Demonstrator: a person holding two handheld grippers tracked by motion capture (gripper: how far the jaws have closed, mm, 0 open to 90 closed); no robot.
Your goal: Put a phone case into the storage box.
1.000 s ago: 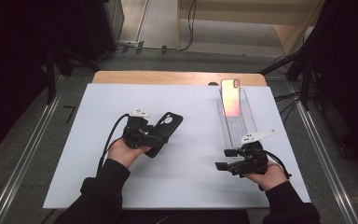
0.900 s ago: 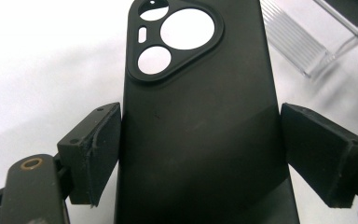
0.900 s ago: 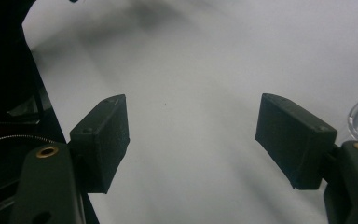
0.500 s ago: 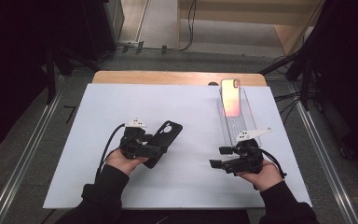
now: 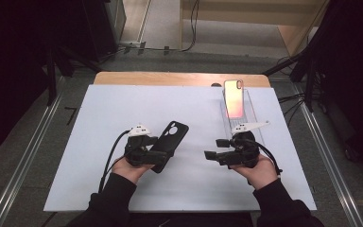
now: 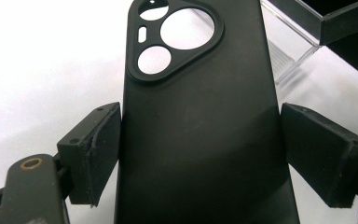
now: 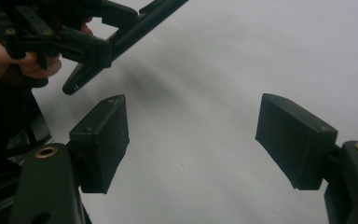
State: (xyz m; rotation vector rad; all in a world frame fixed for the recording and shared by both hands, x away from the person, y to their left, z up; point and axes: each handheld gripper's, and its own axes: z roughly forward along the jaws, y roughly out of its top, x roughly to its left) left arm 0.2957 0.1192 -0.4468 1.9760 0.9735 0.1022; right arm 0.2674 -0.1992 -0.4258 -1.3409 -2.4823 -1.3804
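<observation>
**A:** Holding anything in your left just now?

**B:** Yes. My left gripper (image 5: 163,152) has the black phone case (image 5: 170,144) between its jaws. In the left gripper view the case (image 6: 200,135) runs up from the bottom edge with its camera cut-outs at the far end, and my two pads flank its long edges. The left-hand pad lies against the edge. At the right-hand pad I see a thin sliver beside the edge, so I can't swear that side presses, but the case sits off the white table (image 5: 99,142) in my grasp.

**A:** And where is the case over the table?

**B:** Toward the near left part of the white table, tilted, its camera end pointing away from me and a little to the right.

**A:** Your right?

**B:** My right gripper (image 5: 216,149) is released, jaws wide apart with only bare tabletop between the pads in the right gripper view (image 7: 191,144). It points leftward toward the other hand; from its own camera I see the case edge-on (image 7: 121,35) at upper left.

**A:** What else is out there?

**B:** A phone (image 5: 234,98) with a glowing orange-pink back, propped on a clear stand (image 5: 251,111) at the far right, well apart from the case.
</observation>
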